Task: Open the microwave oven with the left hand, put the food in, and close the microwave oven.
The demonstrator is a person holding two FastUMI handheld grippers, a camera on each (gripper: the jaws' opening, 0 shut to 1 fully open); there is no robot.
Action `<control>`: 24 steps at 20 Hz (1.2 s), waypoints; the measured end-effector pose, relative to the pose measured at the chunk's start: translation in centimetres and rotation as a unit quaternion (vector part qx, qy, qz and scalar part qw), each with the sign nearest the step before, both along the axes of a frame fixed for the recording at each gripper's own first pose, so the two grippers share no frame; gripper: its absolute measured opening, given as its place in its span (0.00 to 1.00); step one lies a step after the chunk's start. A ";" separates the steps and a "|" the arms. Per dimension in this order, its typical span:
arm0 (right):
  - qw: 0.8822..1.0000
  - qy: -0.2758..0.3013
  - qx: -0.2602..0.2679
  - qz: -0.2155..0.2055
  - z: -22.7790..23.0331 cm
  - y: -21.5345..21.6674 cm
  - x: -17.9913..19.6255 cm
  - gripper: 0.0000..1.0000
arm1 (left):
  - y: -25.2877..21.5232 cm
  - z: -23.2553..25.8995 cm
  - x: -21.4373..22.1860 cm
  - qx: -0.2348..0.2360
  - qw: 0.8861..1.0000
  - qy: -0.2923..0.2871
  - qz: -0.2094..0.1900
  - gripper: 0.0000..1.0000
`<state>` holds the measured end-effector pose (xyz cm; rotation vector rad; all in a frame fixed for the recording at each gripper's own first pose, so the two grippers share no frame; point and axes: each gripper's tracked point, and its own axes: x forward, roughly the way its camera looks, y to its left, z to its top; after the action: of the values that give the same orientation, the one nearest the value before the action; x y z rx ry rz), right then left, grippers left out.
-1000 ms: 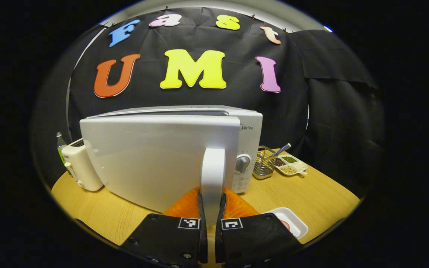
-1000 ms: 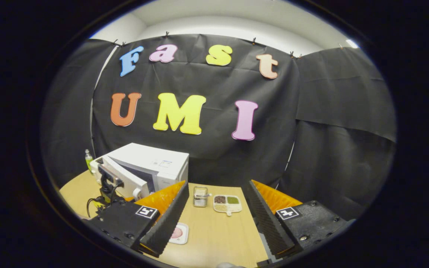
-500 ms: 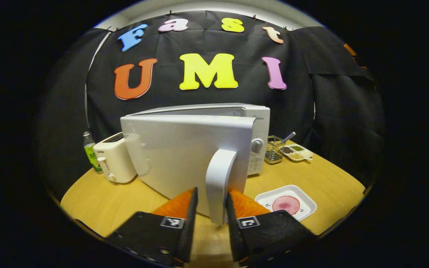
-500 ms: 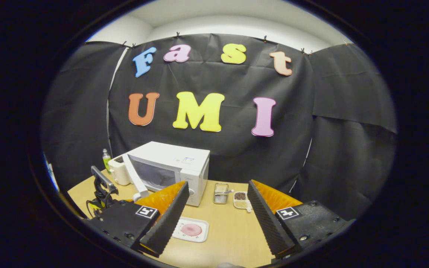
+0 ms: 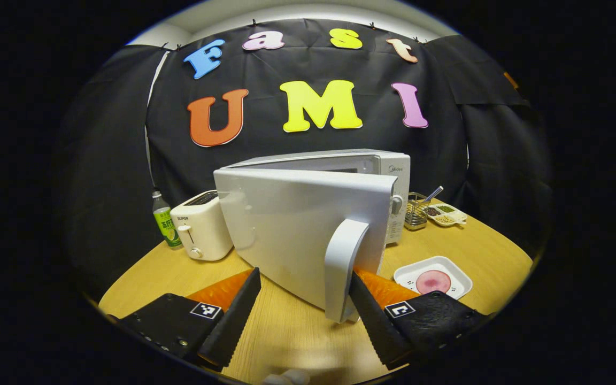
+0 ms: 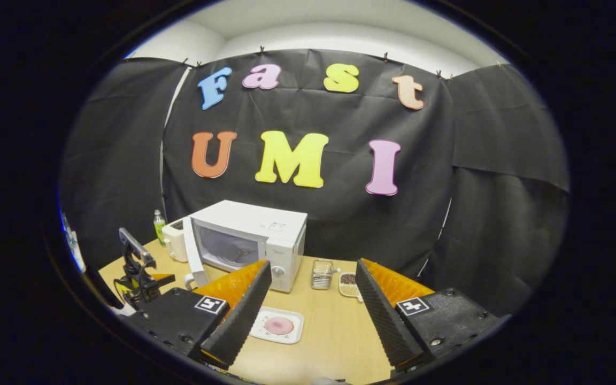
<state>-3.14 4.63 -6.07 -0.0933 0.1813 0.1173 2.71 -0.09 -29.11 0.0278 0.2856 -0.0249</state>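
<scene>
Two views. Left gripper view: left tongs (image 5: 301, 305) spread wide, gripping nothing, flanking the handle (image 5: 341, 270) of the microwave's (image 5: 340, 160) open door (image 5: 292, 230); food tray (image 5: 432, 277) on the tabletop (image 5: 490, 256). Right gripper view: right tongs (image 6: 312, 299) wide open, empty, above the tray.

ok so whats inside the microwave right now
The right gripper view looks past the open door into the microwave: the cavity looks empty. The food sits outside on its white tray. The left gripper view's door hides the cavity.
</scene>
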 end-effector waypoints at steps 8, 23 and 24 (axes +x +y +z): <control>0.999 0.002 -0.002 0.032 -0.5 2.8 0.0 1.00 | 5.0 -0.2 -2.7 0.005 0.999 0.004 0.044 0.95; 0.999 0.006 -0.001 0.051 -0.9 5.1 0.4 1.00 | 11.8 -0.6 -5.8 -0.007 0.997 0.014 0.073 0.95; 0.998 0.008 -0.001 0.055 -1.0 5.6 0.4 1.00 | 12.4 -0.6 -6.3 -0.014 0.997 0.017 0.074 0.95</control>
<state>-2.71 10.28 -7.06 -0.1040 0.1914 0.2285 -3.59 12.33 -29.73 -0.0224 0.3211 0.1178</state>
